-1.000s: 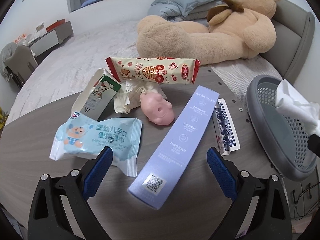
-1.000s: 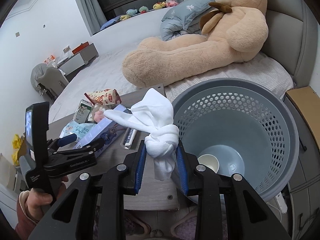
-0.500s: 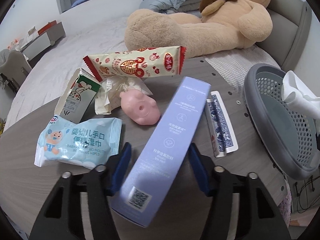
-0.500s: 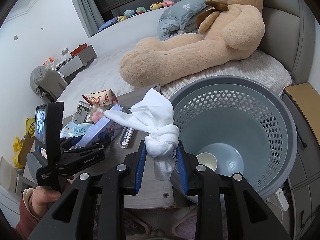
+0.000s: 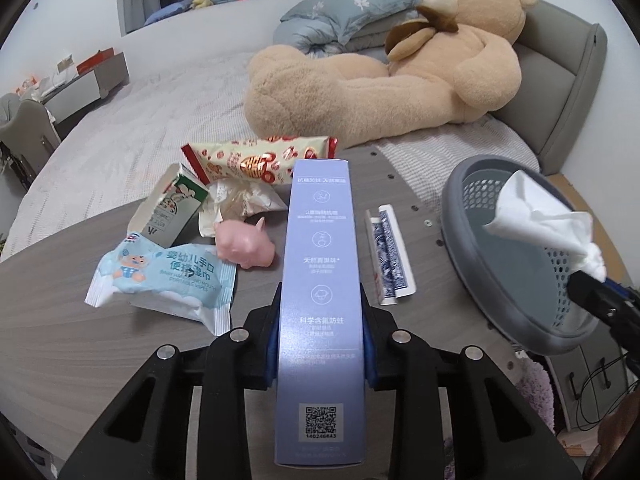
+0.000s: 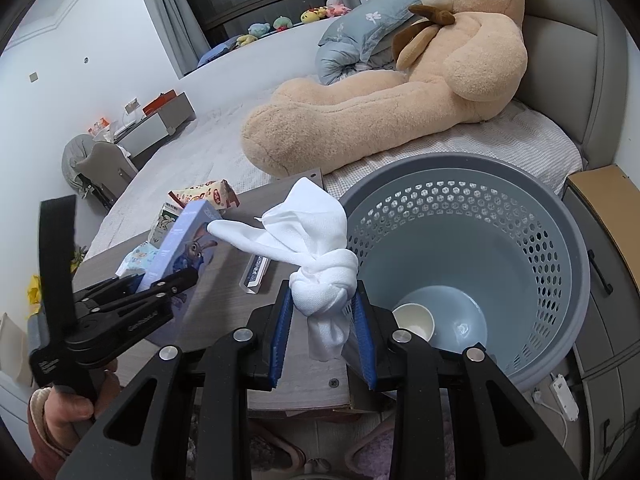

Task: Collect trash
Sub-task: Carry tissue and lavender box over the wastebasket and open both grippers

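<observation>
My left gripper (image 5: 320, 308) has its jaws closing tight on a long lilac box (image 5: 320, 236), blue pads pressed on both long sides, and the box is lifted off the grey table (image 5: 72, 344). From the right wrist the same box (image 6: 182, 240) tilts up in the left gripper (image 6: 160, 284), which a hand holds. My right gripper (image 6: 322, 320) is shut on a knotted white tissue (image 6: 320, 248), beside the rim of the grey perforated basket (image 6: 560, 232). A paper cup (image 6: 414, 318) lies in the basket's bottom.
On the table lie a blue wipes pack (image 5: 168, 276), a pink pig toy (image 5: 244, 246), a small carton (image 5: 168, 208), crumpled paper (image 5: 240, 200), a red-and-cream snack wrapper (image 5: 256, 160) and a card deck (image 5: 390, 256). The bed with a big teddy bear (image 5: 380, 80) lies behind.
The left gripper went from wide open around the lilac box to shut on it, then raised it and swung it straight. The right gripper and tissue stayed put.
</observation>
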A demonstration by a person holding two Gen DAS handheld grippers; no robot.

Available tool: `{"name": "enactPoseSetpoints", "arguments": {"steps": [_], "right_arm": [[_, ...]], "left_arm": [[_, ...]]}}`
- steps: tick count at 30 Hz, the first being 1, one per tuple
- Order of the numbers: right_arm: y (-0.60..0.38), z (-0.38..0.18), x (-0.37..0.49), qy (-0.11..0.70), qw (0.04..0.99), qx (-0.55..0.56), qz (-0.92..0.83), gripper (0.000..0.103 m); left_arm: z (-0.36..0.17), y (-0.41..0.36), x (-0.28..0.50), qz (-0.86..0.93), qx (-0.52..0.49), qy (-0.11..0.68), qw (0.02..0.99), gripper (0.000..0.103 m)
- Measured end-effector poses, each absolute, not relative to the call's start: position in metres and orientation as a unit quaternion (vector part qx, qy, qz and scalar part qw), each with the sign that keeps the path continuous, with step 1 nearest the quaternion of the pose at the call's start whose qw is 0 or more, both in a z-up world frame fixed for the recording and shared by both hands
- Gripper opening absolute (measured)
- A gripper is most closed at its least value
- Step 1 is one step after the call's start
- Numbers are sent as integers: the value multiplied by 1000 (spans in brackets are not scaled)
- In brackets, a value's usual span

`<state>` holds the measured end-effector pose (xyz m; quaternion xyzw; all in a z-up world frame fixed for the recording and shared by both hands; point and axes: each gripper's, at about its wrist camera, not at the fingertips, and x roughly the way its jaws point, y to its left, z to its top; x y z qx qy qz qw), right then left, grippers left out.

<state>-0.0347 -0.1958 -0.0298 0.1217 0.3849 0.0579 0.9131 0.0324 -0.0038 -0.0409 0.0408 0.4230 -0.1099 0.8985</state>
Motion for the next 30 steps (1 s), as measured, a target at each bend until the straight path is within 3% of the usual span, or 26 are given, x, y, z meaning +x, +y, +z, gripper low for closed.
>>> {"name": "enactPoseSetpoints", "arguments": {"steps": [13,30], "right_arm": [[-245,-33,-40,375,917,138,9,29],[-325,-59,-25,409,896,170,-45,29]], "left_arm": [[-8,-64,27,-157,53,393,905,31],[-38,-175,45,-242,104,436,861,31]]}}
